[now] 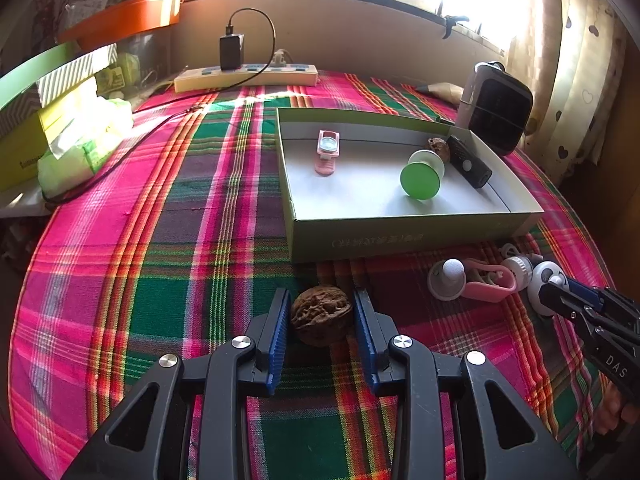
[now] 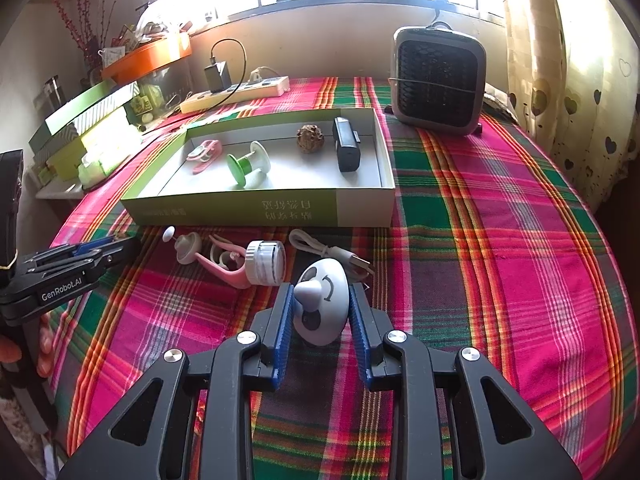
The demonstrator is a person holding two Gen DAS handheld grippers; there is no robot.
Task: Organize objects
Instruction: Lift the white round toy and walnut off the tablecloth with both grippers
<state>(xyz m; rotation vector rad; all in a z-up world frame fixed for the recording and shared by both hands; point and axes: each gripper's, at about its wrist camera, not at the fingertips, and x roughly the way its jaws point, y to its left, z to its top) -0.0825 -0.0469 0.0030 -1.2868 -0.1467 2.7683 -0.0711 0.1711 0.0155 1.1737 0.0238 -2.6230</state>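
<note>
Angling down, left tool (image 1: 322, 312) gripping walnut (image 1: 321, 314)

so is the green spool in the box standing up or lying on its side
On its side. The green spool rests on the rims of both discs on the floor of the box, with its axle level and its green disc face pointing sideways.

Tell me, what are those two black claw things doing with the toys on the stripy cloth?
A person is tidying small things into the shallow box, using one claw in each hand. The left gripper sits around a walnut on the cloth, and it looks lightly gripped. The right gripper has a white panda-faced toy between its blue pads, pinching it. In the box already are another walnut, a green spool, a pink clip and a black gadget. More bits wait on the cloth.
</note>
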